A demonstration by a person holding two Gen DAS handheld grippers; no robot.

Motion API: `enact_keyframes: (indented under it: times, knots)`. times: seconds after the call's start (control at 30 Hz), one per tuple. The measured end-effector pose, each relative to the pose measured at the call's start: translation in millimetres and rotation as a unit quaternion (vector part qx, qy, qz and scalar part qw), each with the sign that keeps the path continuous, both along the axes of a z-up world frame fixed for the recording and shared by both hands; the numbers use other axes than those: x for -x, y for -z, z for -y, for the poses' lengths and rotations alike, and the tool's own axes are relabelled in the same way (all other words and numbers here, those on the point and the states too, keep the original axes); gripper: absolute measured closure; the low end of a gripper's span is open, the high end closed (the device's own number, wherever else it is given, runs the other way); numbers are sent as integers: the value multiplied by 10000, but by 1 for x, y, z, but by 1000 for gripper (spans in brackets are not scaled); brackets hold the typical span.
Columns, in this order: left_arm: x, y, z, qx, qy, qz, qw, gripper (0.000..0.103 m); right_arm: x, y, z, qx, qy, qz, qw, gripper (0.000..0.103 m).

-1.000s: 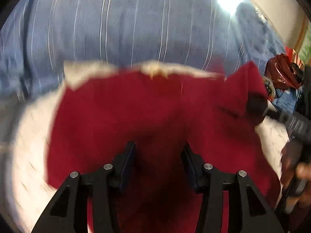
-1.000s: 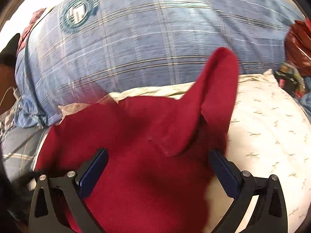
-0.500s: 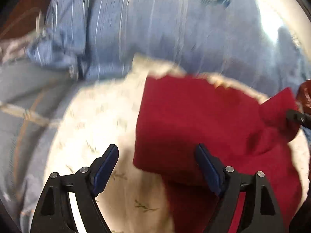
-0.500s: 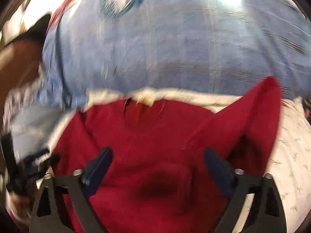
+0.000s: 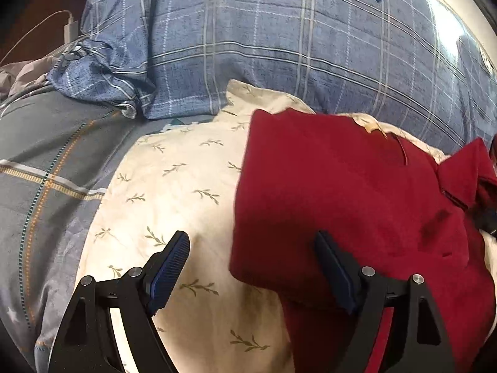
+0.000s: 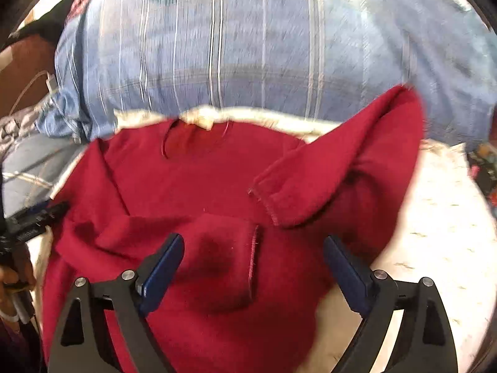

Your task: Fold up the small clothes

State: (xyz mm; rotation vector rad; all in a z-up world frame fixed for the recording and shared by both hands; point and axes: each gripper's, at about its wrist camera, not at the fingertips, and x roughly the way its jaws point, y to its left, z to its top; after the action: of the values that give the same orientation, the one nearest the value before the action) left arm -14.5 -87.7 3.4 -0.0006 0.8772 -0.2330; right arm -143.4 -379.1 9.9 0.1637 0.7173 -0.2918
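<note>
- I see a blue plaid duvet [image 5: 310, 46] filling the back of both views, bunched into folds at its left corner, with a round green emblem near the top edge.
- In front of it lies a cream pillow with a leaf-sprig print [image 5: 174, 192], which serves as my work surface; a grey plaid sheet [image 5: 40, 155] spreads out to its left.
- The red shirt [image 6: 217, 180] lies on the cream pillow, its neckline toward the duvet. In my left wrist view its left side is folded inward, leaving a straight edge over the pillow.
- In my right wrist view one red sleeve [image 6: 348, 161] is raised and folded over toward the shirt's middle, its hemmed cuff pointing inward. A second hemmed flap lies on the body just below it.
- My left gripper [image 5: 251, 264] is spread wide and holds nothing; one pad is over bare pillow, the other over the shirt's folded edge.
- My right gripper [image 6: 253, 261] is also spread wide and empty, poised above the lower part of the shirt.
- A white charger plug with its cable [image 5: 69, 28] sits at the far left, beyond the duvet.
</note>
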Motion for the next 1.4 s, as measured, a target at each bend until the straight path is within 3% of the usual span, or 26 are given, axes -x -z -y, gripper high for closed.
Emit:
enact_keyframes:
  times: [0.07, 0.1, 0.13, 0.2, 0.27, 0.4, 0.47, 0.53, 0.6, 0.67, 0.73, 0.8, 0.97, 1.13, 1.2, 1.27, 1.3, 1.4]
  knots:
    - [-2, 1, -2, 9, -94, 19, 10000, 21, -23, 20, 4, -166, -30, -240, 9996, 19]
    - [-2, 2, -4, 35, -142, 46, 9999, 21, -27, 22, 1, -109, -18, -204, 9997, 29]
    - [-3, 1, -5, 55, -181, 75, 9998, 21, -27, 19, -6, 119, -75, -13, 9999, 71]
    - [-4, -1, -10, 89, -306, 155, 9994, 21, -29, 11, -12, 407, -124, 23, 9991, 98]
    - [-4, -4, -17, 184, -490, 236, 9983, 21, -25, 0, -7, 289, -192, 142, 9993, 98]
    - [-2, -9, -32, 340, -876, 388, 9948, 21, -12, -22, 22, 641, 424, 400, 9962, 98]
    - [-2, -8, -33, 381, -903, 359, 9945, 21, -11, -20, 41, 599, 889, 339, 9937, 98]
    - [-2, -7, -31, 399, -858, 323, 9950, 21, -10, -11, 45, 614, 936, 126, 9936, 98]
    - [-1, -6, -27, 349, -759, 270, 9961, 21, -9, -4, 40, 421, 581, -123, 9973, 92]
    - [-1, -6, -26, 280, -709, 211, 9969, 21, 2, -14, 29, 421, 461, -93, 9980, 88]
    - [-3, -7, -26, 250, -689, 164, 9972, 21, 11, -33, 20, 324, 393, 270, 9983, 57]
    - [-6, -5, -23, 187, -642, 77, 9977, 21, 8, -49, 4, 135, 70, 700, 9974, 43]
    - [-11, 4, -9, -328, -577, -70, 9978, 20, -77, -51, -69, -163, -1574, 738, 9846, 40]
    - [-17, 4, -11, -306, -599, -165, 9976, 20, -167, -20, -115, -262, -2388, 176, 9706, 39]
    - [-21, 3, -17, -216, -649, -270, 9973, 20, -189, -4, -124, -200, -2621, -164, 9647, 43]
    - [-26, 0, -26, -118, -739, -296, 9968, 22, -197, 1, -130, -19, -2745, -260, 9612, 85]
    - [-27, -2, -31, -101, -811, -263, 9963, 22, -196, -2, -133, -46, -2837, -189, 9587, 93]
    - [-30, -12, -49, 35, -1175, -86, 9930, 22, -194, -18, -146, 271, -2948, -28, 9552, 98]
